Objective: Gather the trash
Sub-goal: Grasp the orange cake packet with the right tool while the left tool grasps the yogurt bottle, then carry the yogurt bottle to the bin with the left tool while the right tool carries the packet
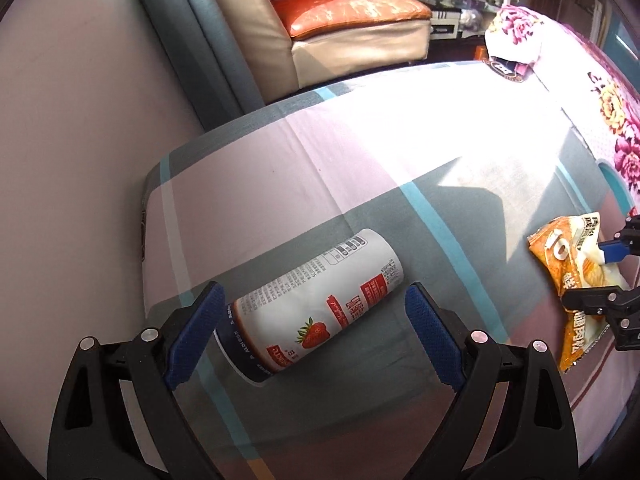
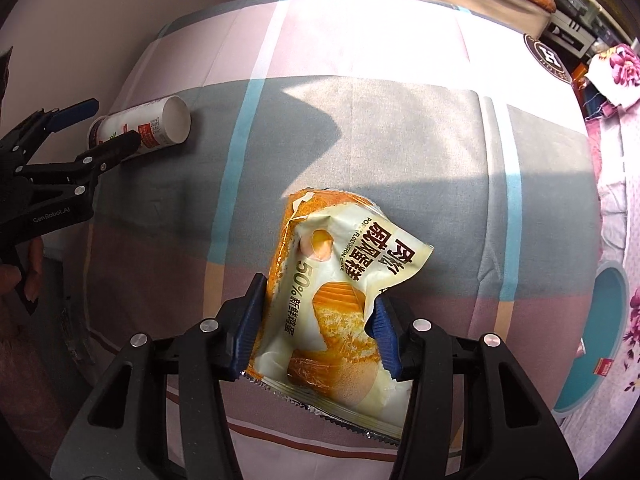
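Note:
A white strawberry drink bottle [image 1: 316,304] lies on its side on the checked bedsheet [image 1: 360,152]. My left gripper [image 1: 314,312] is open with its blue pads on either side of the bottle's dark-capped end; the left pad touches it, the right pad stands apart. The bottle [image 2: 148,126] and left gripper [image 2: 94,126] also show at the far left of the right wrist view. My right gripper [image 2: 320,312] is shut on an orange and white cake wrapper [image 2: 340,292], which is creased between the pads. The wrapper [image 1: 568,276] and right gripper [image 1: 592,272] show at the right edge of the left wrist view.
A floral quilt [image 1: 616,120] lies along the bed's right side. A beige sofa with an orange cushion [image 1: 352,12] stands beyond the bed's far edge. A pale wall [image 1: 60,160] runs close on the left. A dark round logo item [image 2: 548,58] rests near the far right corner.

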Demonstrator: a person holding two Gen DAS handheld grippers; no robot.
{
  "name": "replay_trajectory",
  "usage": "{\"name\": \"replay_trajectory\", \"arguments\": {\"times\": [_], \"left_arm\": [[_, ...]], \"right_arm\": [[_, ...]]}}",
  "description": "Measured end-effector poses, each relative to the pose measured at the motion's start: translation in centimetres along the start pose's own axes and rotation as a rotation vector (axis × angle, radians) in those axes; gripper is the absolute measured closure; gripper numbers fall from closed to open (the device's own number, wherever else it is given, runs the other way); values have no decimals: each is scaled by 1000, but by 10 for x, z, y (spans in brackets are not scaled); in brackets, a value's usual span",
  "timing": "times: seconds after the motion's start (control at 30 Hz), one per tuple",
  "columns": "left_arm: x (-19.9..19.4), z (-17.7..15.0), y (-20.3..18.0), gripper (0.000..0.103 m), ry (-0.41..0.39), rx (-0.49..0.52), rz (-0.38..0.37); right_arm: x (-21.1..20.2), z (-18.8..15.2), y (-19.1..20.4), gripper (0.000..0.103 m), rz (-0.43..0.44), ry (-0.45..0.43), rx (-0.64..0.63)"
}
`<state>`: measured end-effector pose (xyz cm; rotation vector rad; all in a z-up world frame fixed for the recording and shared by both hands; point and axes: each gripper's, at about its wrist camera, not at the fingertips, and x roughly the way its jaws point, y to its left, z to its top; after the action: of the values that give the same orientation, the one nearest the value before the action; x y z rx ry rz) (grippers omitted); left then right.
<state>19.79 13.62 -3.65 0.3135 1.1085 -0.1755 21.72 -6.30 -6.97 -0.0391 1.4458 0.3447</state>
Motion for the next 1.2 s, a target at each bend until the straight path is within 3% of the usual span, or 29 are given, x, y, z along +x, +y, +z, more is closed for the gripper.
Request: {"name": "replay_trajectory", "arguments": {"times": [0.3,0.53,0.73,0.83,1.0,1.2], "left_arm": [[33,-5,-11,12,99,113,-34],[34,-14,-26,45,90,74,-52],[26,-20,-48,52,81,32,-28],[19,-24,-62,53,82,-16,-5],[9,-28,-85,53,85,-96,-65],[-9,-28,-120,53,56,-95,-116]], "right_arm": [[-5,-23,-14,55,32,-5,15],[-14,-28,-10,55,16,-35,19],[-27,-43,-16,55,25,-75,50],[-34,-54,-28,55,29,-87,81],[-46,-75,-47,55,27,-122,122],[-61,-100,-74,55,52,-163,176]]}}
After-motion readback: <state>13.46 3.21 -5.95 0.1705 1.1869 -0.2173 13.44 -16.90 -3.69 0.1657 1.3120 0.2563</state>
